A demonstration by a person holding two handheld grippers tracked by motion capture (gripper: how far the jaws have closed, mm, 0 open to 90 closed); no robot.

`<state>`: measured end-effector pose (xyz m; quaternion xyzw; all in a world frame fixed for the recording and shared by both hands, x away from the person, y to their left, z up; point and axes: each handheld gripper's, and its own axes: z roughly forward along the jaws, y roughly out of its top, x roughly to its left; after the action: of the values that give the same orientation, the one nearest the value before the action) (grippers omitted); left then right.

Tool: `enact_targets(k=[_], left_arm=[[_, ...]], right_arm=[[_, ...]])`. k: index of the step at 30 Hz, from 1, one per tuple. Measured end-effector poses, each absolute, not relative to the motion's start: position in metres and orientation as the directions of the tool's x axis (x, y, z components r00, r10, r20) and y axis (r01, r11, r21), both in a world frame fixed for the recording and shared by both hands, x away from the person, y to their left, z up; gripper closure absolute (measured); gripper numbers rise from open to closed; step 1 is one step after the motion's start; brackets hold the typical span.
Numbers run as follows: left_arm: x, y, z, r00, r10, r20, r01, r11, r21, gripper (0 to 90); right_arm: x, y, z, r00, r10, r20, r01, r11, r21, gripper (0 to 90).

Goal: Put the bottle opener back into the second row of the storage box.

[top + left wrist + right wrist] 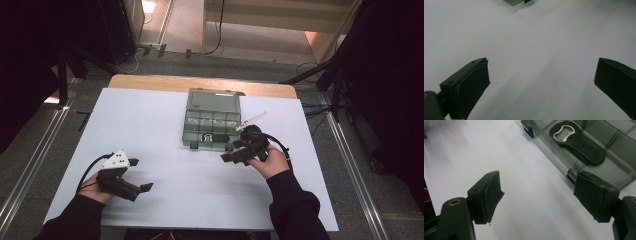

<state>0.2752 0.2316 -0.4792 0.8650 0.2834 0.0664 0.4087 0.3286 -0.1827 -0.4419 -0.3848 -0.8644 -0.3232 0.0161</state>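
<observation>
A translucent grey-green compartment box [212, 120] lies open at the table's middle, its lid tipped back. A black bottle opener [206, 137] with a metal ring lies in its front compartment, and is clear in the right gripper view [579, 142]. My right gripper [231, 151] hovers just in front of the box's near right corner, pointing left. Its jaws are open [537, 182] with nothing between them. My left gripper [141, 175] rests low at the near left, far from the box. It too is open and empty [541, 67] over bare sheet.
A white sheet [165, 125] covers the table, with a strip of wood [150, 82] showing at the far edge. A corner of the box [514, 2] peeks in at the top of the left gripper view. Dark stands and cables ring the table.
</observation>
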Motion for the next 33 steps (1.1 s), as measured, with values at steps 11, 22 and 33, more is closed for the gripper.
enact_targets(k=[11, 22, 33], left_arm=[[0.275, 0.232, -0.479, 0.831, 0.544, -0.116, 0.434, -0.503, 0.747, 0.0], [0.275, 0.233, -0.478, 0.833, 0.542, -0.114, 0.430, -0.503, 0.750, 0.0], [0.275, 0.233, -0.477, 0.828, 0.548, -0.118, 0.434, -0.494, 0.753, 0.0]], right_arm=[[0.304, -0.197, -0.450, -0.696, 0.658, 0.287, 0.667, 0.446, 0.597, 24.3], [0.279, -0.209, -0.466, -0.708, 0.662, 0.246, 0.609, 0.395, 0.688, 22.3], [0.259, -0.225, -0.483, -0.710, 0.670, 0.216, 0.564, 0.357, 0.745, 22.4]])
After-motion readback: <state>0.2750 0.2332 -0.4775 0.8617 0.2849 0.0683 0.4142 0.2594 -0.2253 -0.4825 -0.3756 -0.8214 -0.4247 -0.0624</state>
